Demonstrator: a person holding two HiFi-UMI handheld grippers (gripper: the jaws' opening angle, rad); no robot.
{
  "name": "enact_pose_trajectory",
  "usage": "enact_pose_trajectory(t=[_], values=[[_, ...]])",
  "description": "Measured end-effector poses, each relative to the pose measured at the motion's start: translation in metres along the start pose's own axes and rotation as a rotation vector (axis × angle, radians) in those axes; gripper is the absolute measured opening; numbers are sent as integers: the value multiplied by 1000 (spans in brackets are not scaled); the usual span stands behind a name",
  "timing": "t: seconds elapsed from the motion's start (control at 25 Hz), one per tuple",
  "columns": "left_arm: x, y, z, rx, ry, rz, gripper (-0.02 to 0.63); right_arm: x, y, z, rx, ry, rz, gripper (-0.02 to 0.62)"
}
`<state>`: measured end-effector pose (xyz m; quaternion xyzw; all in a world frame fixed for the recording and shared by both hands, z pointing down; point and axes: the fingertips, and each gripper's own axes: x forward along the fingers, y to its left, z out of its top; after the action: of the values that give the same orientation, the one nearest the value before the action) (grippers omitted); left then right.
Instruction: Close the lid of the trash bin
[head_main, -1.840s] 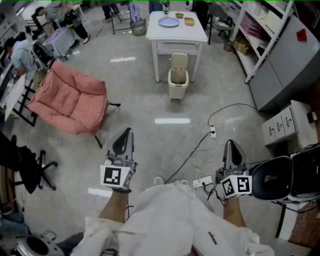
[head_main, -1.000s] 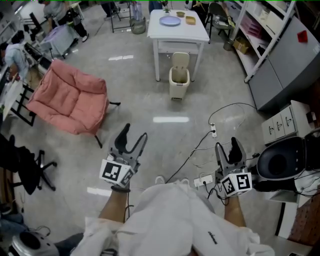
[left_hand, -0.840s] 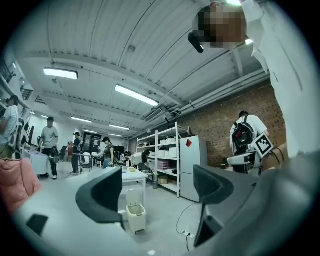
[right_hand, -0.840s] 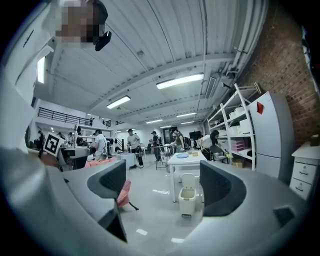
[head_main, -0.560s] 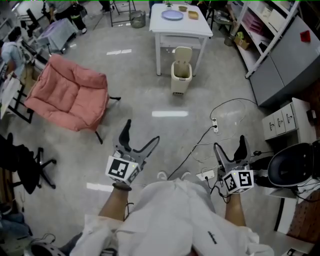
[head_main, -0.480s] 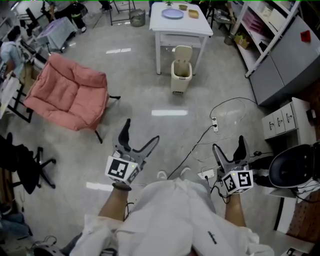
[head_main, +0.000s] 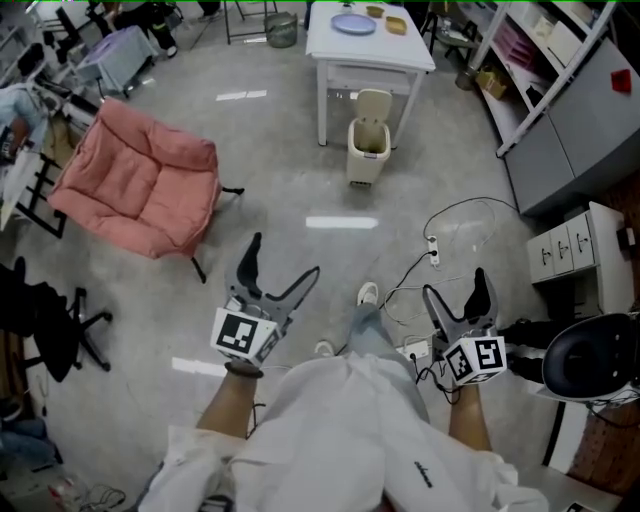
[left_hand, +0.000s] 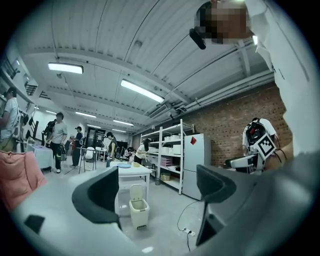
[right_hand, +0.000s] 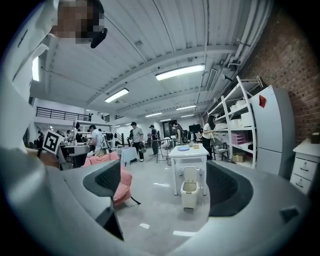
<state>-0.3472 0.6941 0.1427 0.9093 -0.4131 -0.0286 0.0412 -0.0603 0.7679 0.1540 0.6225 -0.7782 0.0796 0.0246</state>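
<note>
While the trash bin (head_main: 367, 160) stands far ahead, just in front of the white table (head_main: 372, 50), its lid (head_main: 374, 103) upright, the left gripper (head_main: 285, 258) and right gripper (head_main: 455, 283), empty, jaws just opened wide, point toward it, the right more squarely.

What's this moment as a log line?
cream plastic trash bin: lid up | left gripper: just opened, empty | right gripper: just opened, empty

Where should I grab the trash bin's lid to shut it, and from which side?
Take the lid by its free top edge, coming from the front, over the open trash bin. It stands upright, hinged at the back toward the white table, so that edge looks easiest to reach.
</note>
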Motion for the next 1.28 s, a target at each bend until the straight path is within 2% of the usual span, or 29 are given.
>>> enact_pose_trajectory(t=[0.28, 0.64, 1.04, 1.28], values=[[36, 12, -3, 4, 12, 9, 463, 34, -18, -1, 25, -6, 21, 523], [125, 19, -17, -10, 48, 15, 463, 96, -80, -6, 61, 20, 46, 523], [226, 20, -17, 13, 81, 17, 462, 177, -122, 8, 83, 38, 153, 523], [272, 27, -17, 17, 86, 35, 462, 210, -150, 15, 91, 41, 183, 523]])
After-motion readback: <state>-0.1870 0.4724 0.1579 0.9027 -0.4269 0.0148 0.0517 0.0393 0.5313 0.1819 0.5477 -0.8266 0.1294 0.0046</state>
